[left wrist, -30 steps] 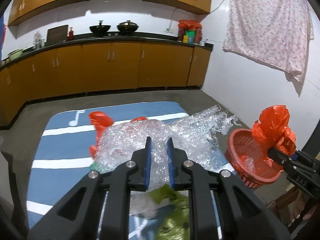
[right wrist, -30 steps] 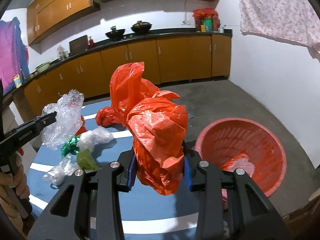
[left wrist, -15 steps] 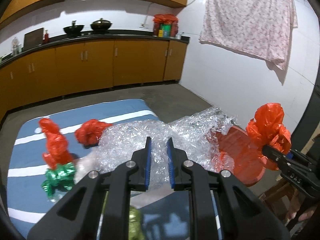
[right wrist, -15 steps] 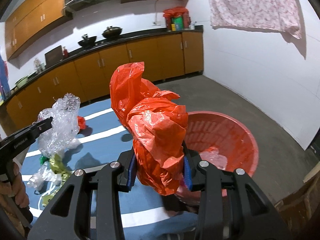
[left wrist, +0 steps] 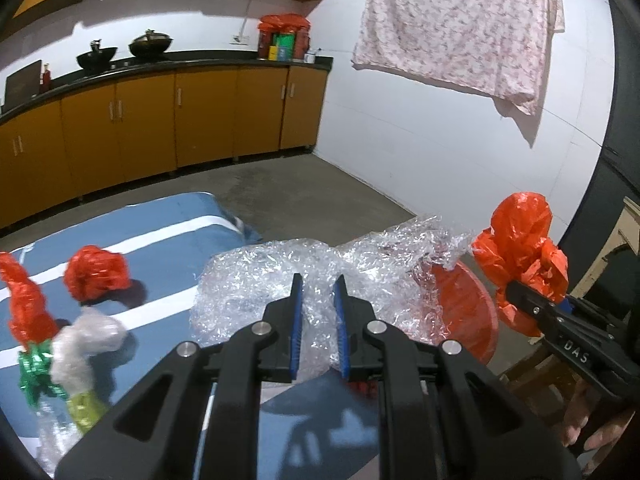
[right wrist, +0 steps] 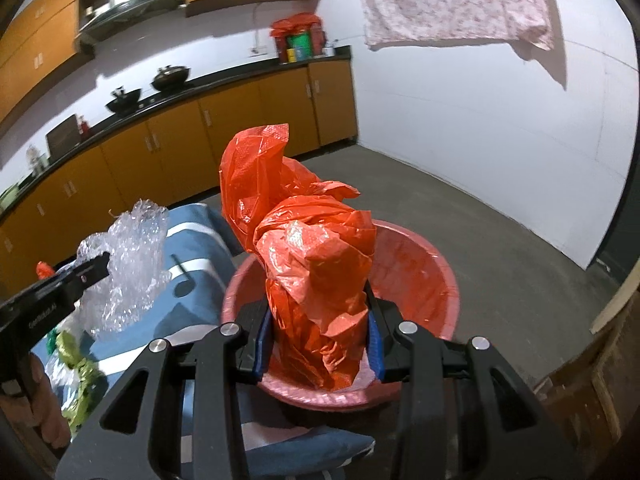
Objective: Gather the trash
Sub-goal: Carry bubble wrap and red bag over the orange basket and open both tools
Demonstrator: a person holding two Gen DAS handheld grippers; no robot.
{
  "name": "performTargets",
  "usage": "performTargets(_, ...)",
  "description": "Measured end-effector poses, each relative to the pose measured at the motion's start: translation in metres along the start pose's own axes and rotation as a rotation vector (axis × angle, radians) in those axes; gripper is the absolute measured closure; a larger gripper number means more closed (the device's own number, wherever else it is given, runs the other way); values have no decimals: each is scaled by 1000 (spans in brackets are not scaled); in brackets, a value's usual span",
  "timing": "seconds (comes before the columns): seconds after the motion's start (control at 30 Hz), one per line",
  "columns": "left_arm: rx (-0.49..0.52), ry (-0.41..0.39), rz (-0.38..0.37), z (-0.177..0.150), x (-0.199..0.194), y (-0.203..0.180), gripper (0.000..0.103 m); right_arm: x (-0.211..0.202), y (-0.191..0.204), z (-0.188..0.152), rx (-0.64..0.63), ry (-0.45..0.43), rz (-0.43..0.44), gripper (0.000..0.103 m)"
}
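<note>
Now the right hand-held gripper (right wrist: 320, 344) pinches a crumpled orange plastic bag (right wrist: 308, 256) over the round red plastic basin (right wrist: 432, 280); the left hand-held gripper (left wrist: 318, 316) clamps crinkled clear plastic wrap (left wrist: 280, 276) just beside that basin, above the blue striped mat (left wrist: 168, 240).

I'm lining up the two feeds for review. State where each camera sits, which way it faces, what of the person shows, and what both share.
Left wrist: on the left tongs, looking down along them at clear crinkled plastic they grip, blue mat and kitchen cabinets beyond; fingers at lower right.
Right wrist: on the right tongs, looking down at the orange bag they grip over the red basin; a hand at lower left.
Shared: both bundles, basin, mat, cabinets, hanging cloth.
</note>
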State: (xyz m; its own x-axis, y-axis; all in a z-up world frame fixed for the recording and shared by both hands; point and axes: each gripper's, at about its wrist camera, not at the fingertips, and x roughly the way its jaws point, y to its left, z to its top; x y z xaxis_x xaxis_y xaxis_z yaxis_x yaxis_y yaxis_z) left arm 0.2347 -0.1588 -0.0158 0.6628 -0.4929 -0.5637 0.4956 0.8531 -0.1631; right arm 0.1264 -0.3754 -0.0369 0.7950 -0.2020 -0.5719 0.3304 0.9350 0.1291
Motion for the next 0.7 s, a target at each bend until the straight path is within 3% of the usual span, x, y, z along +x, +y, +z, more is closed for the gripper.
performTargets(0.7,40,65,-99,4,78,-54,87,24,-28,6,125,0,-25,65)
